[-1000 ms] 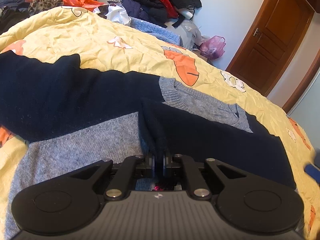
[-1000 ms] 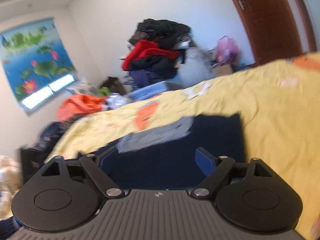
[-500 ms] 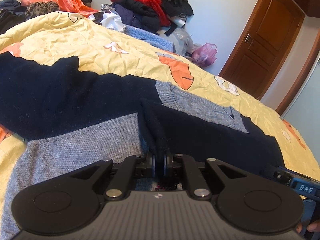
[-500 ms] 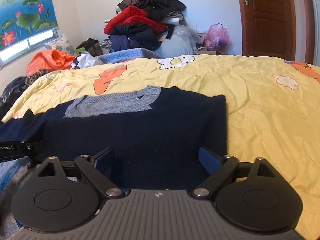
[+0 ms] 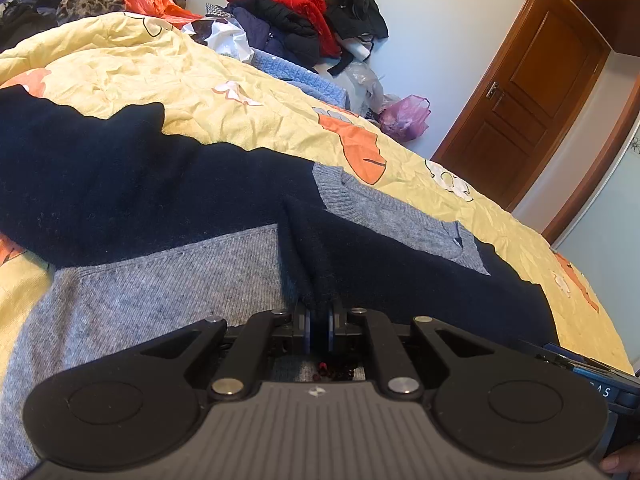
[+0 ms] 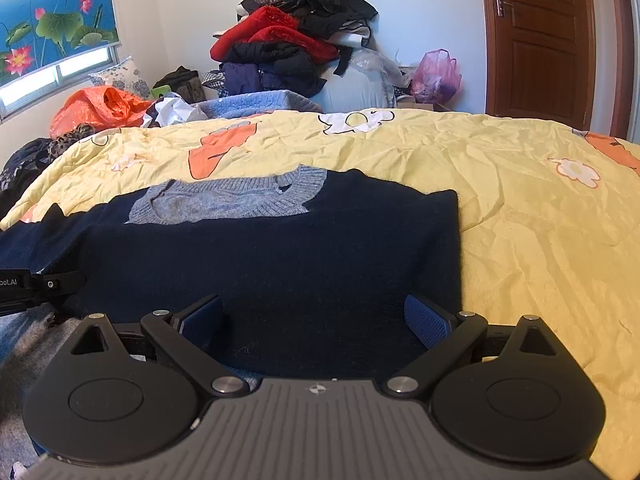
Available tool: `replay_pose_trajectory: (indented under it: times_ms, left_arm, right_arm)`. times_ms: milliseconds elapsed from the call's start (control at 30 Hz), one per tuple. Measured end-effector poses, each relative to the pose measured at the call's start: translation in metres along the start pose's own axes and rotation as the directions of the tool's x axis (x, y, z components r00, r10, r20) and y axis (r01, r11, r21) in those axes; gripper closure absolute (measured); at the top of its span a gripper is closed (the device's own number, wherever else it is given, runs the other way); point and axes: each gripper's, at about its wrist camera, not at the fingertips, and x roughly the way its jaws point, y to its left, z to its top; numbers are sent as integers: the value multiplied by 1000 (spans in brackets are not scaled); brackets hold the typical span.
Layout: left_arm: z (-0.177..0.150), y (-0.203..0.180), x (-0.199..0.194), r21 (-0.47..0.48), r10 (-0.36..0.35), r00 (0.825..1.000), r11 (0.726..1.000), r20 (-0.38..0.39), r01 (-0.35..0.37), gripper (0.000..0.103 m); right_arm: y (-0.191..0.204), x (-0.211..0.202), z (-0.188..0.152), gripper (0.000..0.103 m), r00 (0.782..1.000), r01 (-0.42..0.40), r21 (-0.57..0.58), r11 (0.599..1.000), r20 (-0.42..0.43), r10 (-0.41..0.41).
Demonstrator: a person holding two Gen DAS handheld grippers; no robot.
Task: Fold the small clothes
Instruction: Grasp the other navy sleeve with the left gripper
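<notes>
A navy and grey knitted sweater [image 5: 120, 184] [image 6: 280, 264] lies spread on the yellow bedspread, its grey collar [image 6: 228, 200] toward the far side. My left gripper [image 5: 318, 326] is shut on a raised pinch of navy fabric at the edge of a folded-over sleeve. In the right wrist view my right gripper [image 6: 314, 324] hovers low over the navy part near the sweater's right edge. Its jaws are opening wide, the blue pads [image 6: 426, 322] stand apart from the cloth, and nothing is gripped. The left gripper's tip [image 6: 40, 286] pokes in at the left edge.
The yellow bedspread [image 6: 520, 208] with orange and white prints stretches right of the sweater. Beyond the bed stand a heap of clothes [image 6: 292, 48], an orange bag [image 6: 100, 106], a pink bag [image 6: 436, 76] and a brown door [image 6: 540, 36]. A fingertip [image 5: 618, 462] shows at bottom right.
The right gripper came down and levelled over the sweater's navy part, its jaws spreading wider. The left gripper kept its pinch and barely moved.
</notes>
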Motion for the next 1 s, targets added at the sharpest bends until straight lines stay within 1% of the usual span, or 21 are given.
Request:
replay_pose_trajectory:
  times_ms: [367, 400, 467, 500, 533, 600, 633, 667, 700, 733, 767, 800, 867, 933, 1000]
  left_arm:
    - [1, -2, 0, 16, 5, 1000, 1000, -2, -5, 95]
    - [4, -4, 0, 32, 5, 1000, 999, -13, -4, 94]
    - [16, -2, -6, 60, -4, 999, 998, -43, 6, 91]
    - [24, 5, -16, 39, -16, 1000, 999, -25, 17, 91]
    - [32, 15, -29, 13, -34, 999, 999, 9, 34, 90]
    - [50, 39, -56, -29, -56, 995, 998, 84, 58, 88]
    - [59, 52, -68, -43, -49, 993, 998, 108, 54, 83]
    - [67, 65, -79, -56, -33, 992, 998, 125, 40, 71]
    - [74, 79, -87, -67, -12, 991, 998, 136, 21, 62]
    - [79, 92, -94, -76, 20, 989, 997, 146, -9, 44]
    - [84, 107, -102, -87, 66, 984, 995, 164, -52, 36]
    - [88, 122, -109, -104, 112, 977, 990, 183, -94, 36]
    - [95, 155, -121, -175, 174, 966, 974, 193, -141, 36]
    - [99, 191, -131, -287, 208, 959, 947, 193, -147, 36]
    - [100, 229, -139, -411, 222, 956, 903, 192, -127, 35]
  right_arm:
    - [0, 0, 0, 5, 1000, 5, -1, 1000, -1, -5]
    - [2, 1, 0, 4, 1000, 13, -14, 1000, -8, -13]
    - [9, 5, 1, 0, 999, 33, -59, 998, -30, -35]
    - [14, 8, 1, 0, 998, 51, -91, 995, -42, -55]
    - [19, 10, 0, 0, 996, 71, -117, 991, -47, -77]
    - [20, 10, 0, 0, 995, 80, -114, 990, -45, -86]
    - [19, 9, 0, 0, 996, 77, -108, 991, -43, -82]
    - [18, 9, 0, 0, 996, 74, -105, 992, -42, -79]
    - [17, 8, -1, 0, 996, 71, -103, 992, -41, -75]
    - [17, 8, -1, 0, 996, 70, -102, 992, -42, -74]
    - [17, 8, 0, 0, 996, 71, -104, 992, -42, -76]
    - [18, 9, 0, 0, 996, 73, -106, 992, -42, -78]
    - [18, 9, 0, 0, 996, 73, -105, 992, -42, -78]
    - [18, 8, -1, 0, 996, 73, -105, 992, -41, -78]
    - [19, 9, 0, 0, 996, 73, -104, 992, -41, -78]
